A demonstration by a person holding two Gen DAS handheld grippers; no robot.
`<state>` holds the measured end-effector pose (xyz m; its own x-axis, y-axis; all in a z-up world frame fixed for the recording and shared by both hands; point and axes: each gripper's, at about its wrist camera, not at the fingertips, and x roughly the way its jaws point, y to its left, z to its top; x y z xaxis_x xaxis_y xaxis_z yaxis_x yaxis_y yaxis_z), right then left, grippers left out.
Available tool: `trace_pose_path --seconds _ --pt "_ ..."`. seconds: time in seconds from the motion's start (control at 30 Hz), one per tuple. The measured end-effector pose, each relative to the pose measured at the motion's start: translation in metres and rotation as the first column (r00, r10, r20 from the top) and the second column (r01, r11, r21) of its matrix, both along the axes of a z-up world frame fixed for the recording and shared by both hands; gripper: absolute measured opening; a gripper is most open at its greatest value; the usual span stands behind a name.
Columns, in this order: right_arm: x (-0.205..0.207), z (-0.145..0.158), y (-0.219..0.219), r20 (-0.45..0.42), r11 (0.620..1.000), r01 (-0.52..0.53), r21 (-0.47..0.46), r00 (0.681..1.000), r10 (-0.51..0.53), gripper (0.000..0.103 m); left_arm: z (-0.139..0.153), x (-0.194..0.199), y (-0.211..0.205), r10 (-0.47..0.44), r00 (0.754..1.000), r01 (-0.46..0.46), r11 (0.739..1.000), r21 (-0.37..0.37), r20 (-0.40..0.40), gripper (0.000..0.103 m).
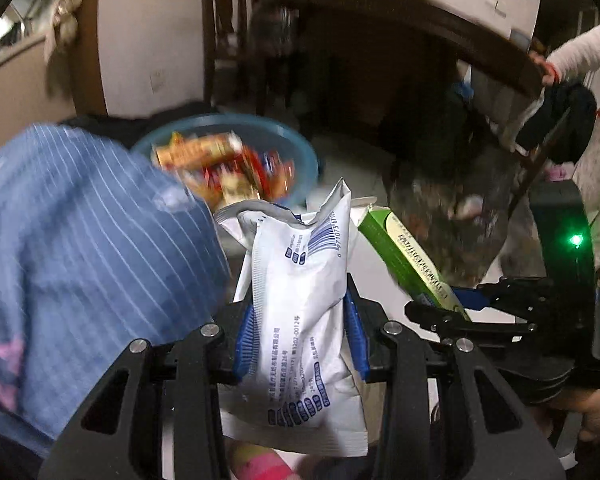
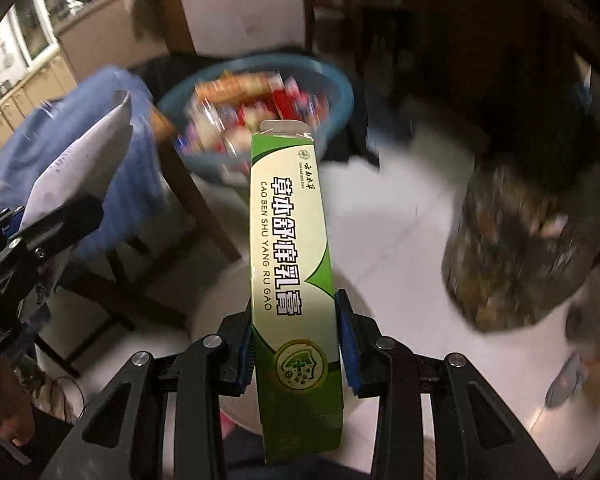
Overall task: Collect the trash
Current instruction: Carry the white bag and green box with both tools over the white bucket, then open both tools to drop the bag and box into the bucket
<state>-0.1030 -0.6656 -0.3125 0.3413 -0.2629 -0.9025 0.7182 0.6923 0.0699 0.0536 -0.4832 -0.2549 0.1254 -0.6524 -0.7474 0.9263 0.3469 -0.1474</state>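
So the left gripper (image 1: pixel 300 320) is clamping a white pouch (image 1: pixel 300 300) between its blue pads, and the right gripper (image 2: pixel 296 340) is squeezing a long green box (image 2: pixel 292 240). Both are hanging above the floor, with the blue basin (image 2: pixel 340 92) of wrappers sitting ahead, blurry.
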Motion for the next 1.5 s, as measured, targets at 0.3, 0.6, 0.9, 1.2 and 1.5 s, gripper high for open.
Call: trace_pose_path --seconds 0.3,0.6,0.9,1.2,1.5 --pt "-0.01 -0.057 0.004 -0.067 0.994 0.034 0.105 0.997 -0.027 0.036 -0.068 -0.007 -0.016 0.012 0.997 -0.001 0.99 0.142 -0.074 0.037" --pt "-0.022 -0.088 -0.001 -0.106 0.982 0.047 0.18 0.994 -0.028 0.036 -0.102 -0.011 -0.02 0.012 0.994 0.013 0.975 0.22 -0.111 0.037" --pt "-0.022 -0.095 0.0 -0.107 0.98 0.04 0.197 0.994 -0.019 0.037 -0.11 -0.007 -0.022 0.025 0.992 0.006 0.972 0.236 -0.126 0.038" --pt "-0.025 -0.086 -0.005 -0.077 0.983 0.054 0.177 0.996 -0.041 0.052 -0.111 -0.006 -0.019 0.02 0.992 0.01 0.974 0.226 -0.127 0.065" --pt "-0.03 -0.08 -0.009 -0.062 0.984 0.069 0.167 0.996 -0.059 0.052 -0.109 -0.002 -0.016 0.034 0.992 -0.005 0.974 0.226 -0.124 0.065"
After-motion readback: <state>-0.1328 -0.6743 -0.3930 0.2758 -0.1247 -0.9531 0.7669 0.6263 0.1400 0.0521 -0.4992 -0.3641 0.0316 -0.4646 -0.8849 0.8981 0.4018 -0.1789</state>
